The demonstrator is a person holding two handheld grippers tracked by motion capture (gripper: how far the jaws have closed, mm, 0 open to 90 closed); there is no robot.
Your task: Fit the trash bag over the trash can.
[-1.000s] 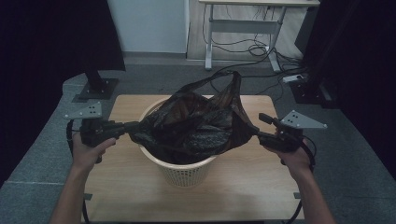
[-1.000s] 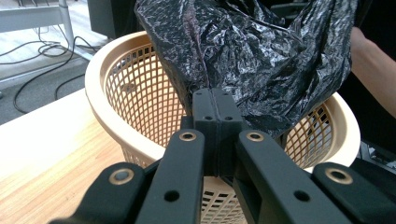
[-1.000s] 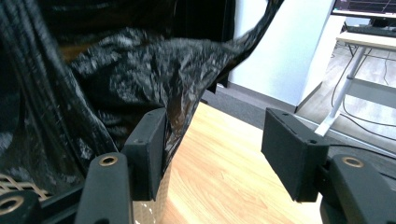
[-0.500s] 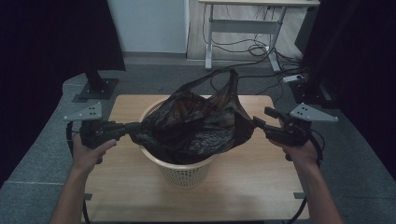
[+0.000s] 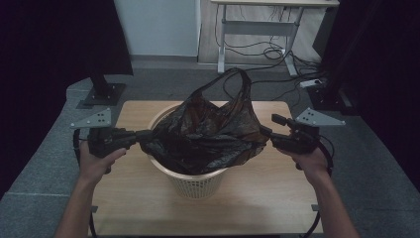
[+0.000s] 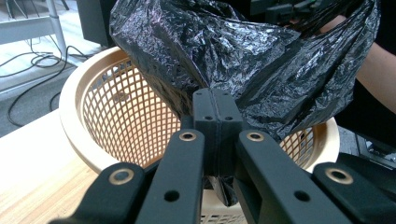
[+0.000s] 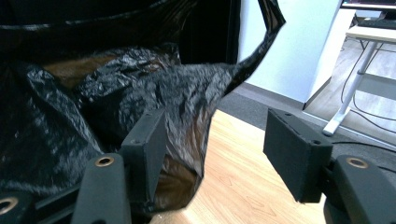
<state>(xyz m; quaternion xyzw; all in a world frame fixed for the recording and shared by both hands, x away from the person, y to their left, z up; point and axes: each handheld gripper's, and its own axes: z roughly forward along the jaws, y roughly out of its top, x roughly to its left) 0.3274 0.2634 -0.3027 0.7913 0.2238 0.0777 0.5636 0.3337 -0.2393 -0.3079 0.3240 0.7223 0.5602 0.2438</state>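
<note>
I am holding a gripper in each hand over the wooden counter [image 5: 257,198]. My left gripper [image 5: 140,138] is hanging over the left side of the counter, and its jaws are clenched tight on a pinch of the black plastic bag [image 5: 205,136]. In the left gripper view I am seeing the bag [image 6: 243,65] bunching up right at the closed jaws. My right gripper [image 5: 270,135] is hanging over the right side of the counter. Its jaws are standing apart and are not squeezing anything. In the right gripper view the edge of the bag [image 7: 140,98] is lying against the inside of one jaw, and the other jaw is standing free with bare counter [image 7: 238,182] showing in the gap.

The bag is hanging stretched between the two grippers, above the cream basket [image 5: 195,181]. The basket is sitting in the middle of the counter, and the bag is drooping into its open top. One handle loop of the bag is sticking up over the far edge of the counter.
</note>
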